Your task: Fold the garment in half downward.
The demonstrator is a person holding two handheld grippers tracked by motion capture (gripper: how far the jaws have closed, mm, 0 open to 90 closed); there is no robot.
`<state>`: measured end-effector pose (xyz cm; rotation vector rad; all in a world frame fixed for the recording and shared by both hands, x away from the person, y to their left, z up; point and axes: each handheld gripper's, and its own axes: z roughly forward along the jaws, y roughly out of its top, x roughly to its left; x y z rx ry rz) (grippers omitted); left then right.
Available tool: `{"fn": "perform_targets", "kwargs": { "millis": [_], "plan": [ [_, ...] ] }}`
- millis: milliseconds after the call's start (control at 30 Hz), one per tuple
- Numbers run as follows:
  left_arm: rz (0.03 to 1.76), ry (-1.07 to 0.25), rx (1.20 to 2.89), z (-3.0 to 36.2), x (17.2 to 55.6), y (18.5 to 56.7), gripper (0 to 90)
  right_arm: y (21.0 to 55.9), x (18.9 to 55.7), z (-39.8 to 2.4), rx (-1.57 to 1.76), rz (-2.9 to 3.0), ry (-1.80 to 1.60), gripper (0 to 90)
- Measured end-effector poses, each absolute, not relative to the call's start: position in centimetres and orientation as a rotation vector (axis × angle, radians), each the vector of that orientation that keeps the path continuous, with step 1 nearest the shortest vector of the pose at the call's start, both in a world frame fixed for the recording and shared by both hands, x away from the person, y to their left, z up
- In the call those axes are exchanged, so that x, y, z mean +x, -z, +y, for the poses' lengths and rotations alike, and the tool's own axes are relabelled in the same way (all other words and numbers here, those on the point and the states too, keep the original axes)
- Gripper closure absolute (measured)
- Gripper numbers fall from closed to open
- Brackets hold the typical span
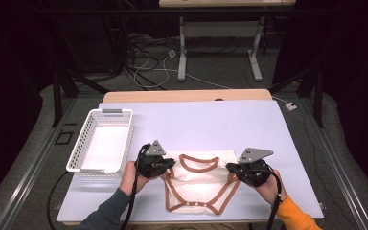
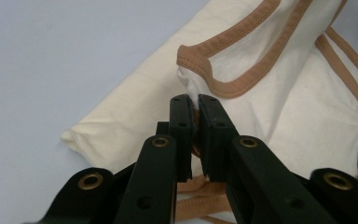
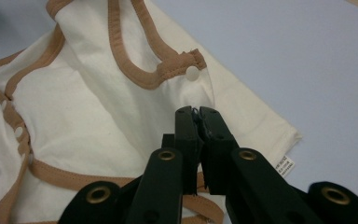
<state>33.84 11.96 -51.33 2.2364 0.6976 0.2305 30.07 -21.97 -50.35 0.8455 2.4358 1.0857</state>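
Gripping the cream cotton bodysuit with brown trim [image 1: 199, 178] at 9 and 3 o'clock, left tool [image 1: 165, 166] and right tool [image 1: 233, 170] both clamped on fabric, on the pale worktop [image 1: 211, 124].

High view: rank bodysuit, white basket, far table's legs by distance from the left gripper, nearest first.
From the left gripper:
1. Bodysuit, clamped in its jaws, just to its right.
2. White basket, on the table to its left.
3. Far table's legs, on the floor beyond the table.
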Motion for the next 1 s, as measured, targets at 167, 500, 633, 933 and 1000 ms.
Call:
{"fn": "perform_targets", "kwargs": {
  "millis": [167, 500, 633, 933, 1000],
  "plan": [
    [0.700, -0.206, 2.240, 12.1, 33.0, 51.5, 84.5, 50.5, 29.2, -21.9, 0.834, 2.444, -1.093, 86.6],
    [0.659, -0.185, 2.285, 12.2, 31.3, 52.0, 84.3, 51.5, 27.2, -22.0, 0.801, 2.509, -1.064, 86.6],
    [0.647, -0.163, 2.326, 12.2, 30.9, 52.5, 84.3, 52.0, 26.8, -21.8, 0.785, 2.546, -1.028, 86.5],
    [0.649, -0.099, 2.378, 12.4, 30.4, 53.5, 78.7, 53.3, 26.6, -21.6, 0.784, 2.659, -0.954, 74.8],
    [0.657, -0.103, 2.370, 12.8, 30.6, 52.9, 67.5, 53.0, 26.7, -21.8, 0.799, 2.657, -1.001, 68.7]
  ]
}}
